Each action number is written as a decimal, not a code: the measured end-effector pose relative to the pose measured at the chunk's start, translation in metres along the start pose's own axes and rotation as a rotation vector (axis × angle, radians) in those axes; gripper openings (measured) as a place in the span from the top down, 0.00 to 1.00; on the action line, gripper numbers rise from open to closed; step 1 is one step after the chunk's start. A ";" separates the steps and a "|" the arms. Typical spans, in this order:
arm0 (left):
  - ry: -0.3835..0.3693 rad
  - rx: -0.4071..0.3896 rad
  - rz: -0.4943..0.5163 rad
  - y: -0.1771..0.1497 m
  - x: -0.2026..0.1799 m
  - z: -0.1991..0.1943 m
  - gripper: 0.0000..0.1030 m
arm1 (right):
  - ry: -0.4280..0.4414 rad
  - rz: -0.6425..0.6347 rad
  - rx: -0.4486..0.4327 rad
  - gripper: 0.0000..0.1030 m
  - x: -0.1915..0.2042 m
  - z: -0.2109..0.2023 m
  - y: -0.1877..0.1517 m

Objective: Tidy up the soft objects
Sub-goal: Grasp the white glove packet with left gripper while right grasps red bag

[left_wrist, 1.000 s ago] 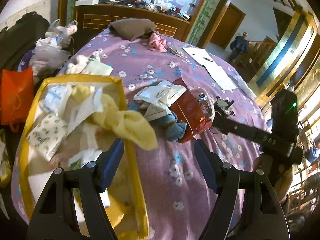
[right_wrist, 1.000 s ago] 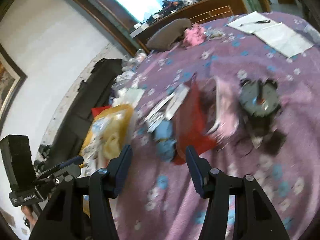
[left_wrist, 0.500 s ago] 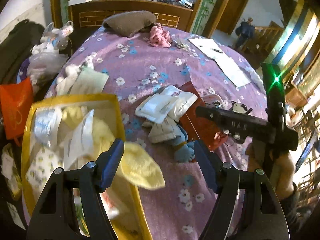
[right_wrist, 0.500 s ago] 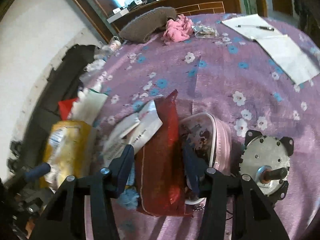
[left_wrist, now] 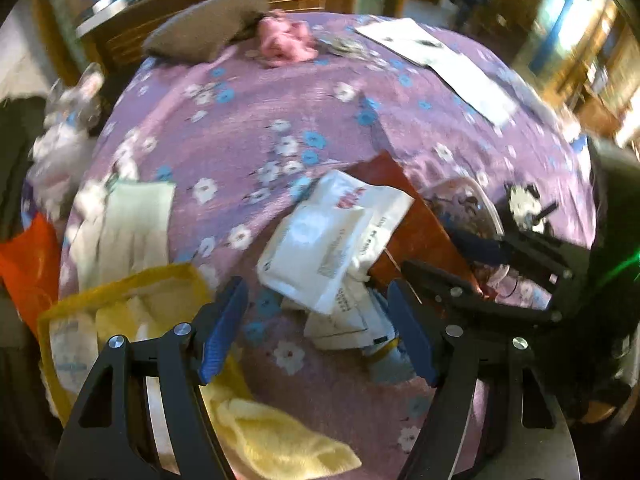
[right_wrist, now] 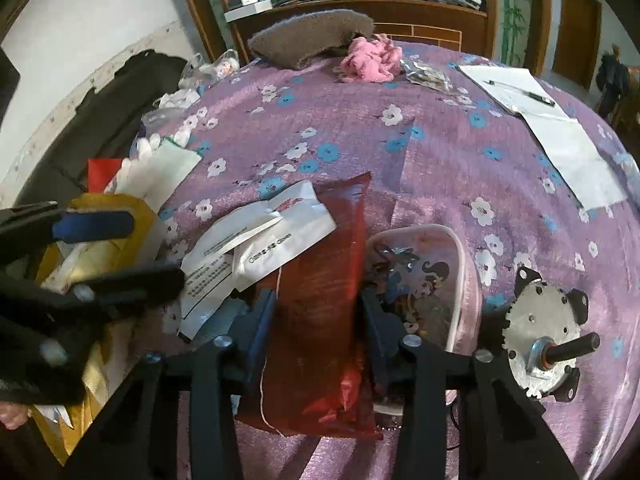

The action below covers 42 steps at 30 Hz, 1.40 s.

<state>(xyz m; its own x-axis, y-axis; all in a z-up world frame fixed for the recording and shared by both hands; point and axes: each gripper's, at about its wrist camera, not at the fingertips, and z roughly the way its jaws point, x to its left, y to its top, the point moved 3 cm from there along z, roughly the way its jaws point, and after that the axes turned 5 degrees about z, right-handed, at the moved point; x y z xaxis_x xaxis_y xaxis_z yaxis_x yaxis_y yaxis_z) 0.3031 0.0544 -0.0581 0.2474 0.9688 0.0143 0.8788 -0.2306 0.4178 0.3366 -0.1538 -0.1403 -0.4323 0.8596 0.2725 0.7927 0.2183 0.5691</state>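
A red bag (right_wrist: 320, 280) lies on the purple flowered bedspread (right_wrist: 400, 152). My right gripper (right_wrist: 316, 312) straddles the bag; its jaws are closing and both pads touch the bag's sides. White packets (left_wrist: 328, 240) overlap the red bag's left edge, with a blue soft toy (left_wrist: 388, 364) under them. My left gripper (left_wrist: 316, 286) hovers open above the packets, holding nothing. Left of it sits the yellow bag (left_wrist: 120, 292) with a yellow cloth (left_wrist: 276, 440) hanging over its rim. The left wrist view shows my right gripper (left_wrist: 444, 256) low on the red bag (left_wrist: 416, 224).
A pink pencil case (right_wrist: 460, 280) lies right of the red bag, and a metal motor (right_wrist: 540, 332) beyond it. At the far end are a pink cloth (right_wrist: 372, 60), a brown cushion (right_wrist: 312, 40) and papers (right_wrist: 560, 140). A folded white cloth (left_wrist: 136, 220) lies by the left edge.
My left gripper moved right, from over the yellow bag to above the white packets. My right gripper came down over the red bag and narrowed its jaws onto it.
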 end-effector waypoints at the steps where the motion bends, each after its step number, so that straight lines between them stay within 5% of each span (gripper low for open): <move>1: -0.009 -0.001 0.010 0.003 -0.001 0.003 0.29 | 0.007 0.001 -0.001 0.65 -0.001 -0.001 0.000; 13: 0.048 0.090 0.071 0.015 0.004 0.045 0.29 | 0.154 0.026 0.047 0.61 -0.009 -0.006 -0.002; 15: 0.079 0.087 0.093 0.014 0.000 0.047 0.35 | 0.162 0.040 0.045 0.61 -0.011 -0.007 -0.001; 19: 0.074 0.089 0.053 0.018 0.005 0.046 0.67 | 0.159 0.038 0.043 0.61 -0.010 -0.008 -0.002; 27: 0.063 0.066 -0.058 0.018 0.035 0.036 0.74 | 0.149 0.034 0.033 0.61 -0.008 -0.007 -0.002; 28: 0.081 0.067 -0.063 0.018 0.037 0.038 0.85 | 0.143 0.032 0.030 0.61 -0.007 -0.007 -0.002; 32: 0.146 0.043 -0.082 0.018 0.041 0.036 0.94 | 0.114 0.036 0.014 0.60 -0.005 -0.005 0.000; 42: -0.046 -0.164 -0.261 -0.013 0.055 -0.046 0.94 | -0.095 -0.102 -0.009 0.59 0.020 0.011 0.003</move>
<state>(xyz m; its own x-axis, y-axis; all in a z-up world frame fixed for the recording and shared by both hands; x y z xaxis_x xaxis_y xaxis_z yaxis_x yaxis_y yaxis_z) 0.2870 0.1144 -0.0212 0.0432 0.9874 -0.1521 0.8386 0.0469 0.5428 0.3350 -0.1309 -0.1421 -0.4675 0.8731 0.1383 0.7424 0.3029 0.5975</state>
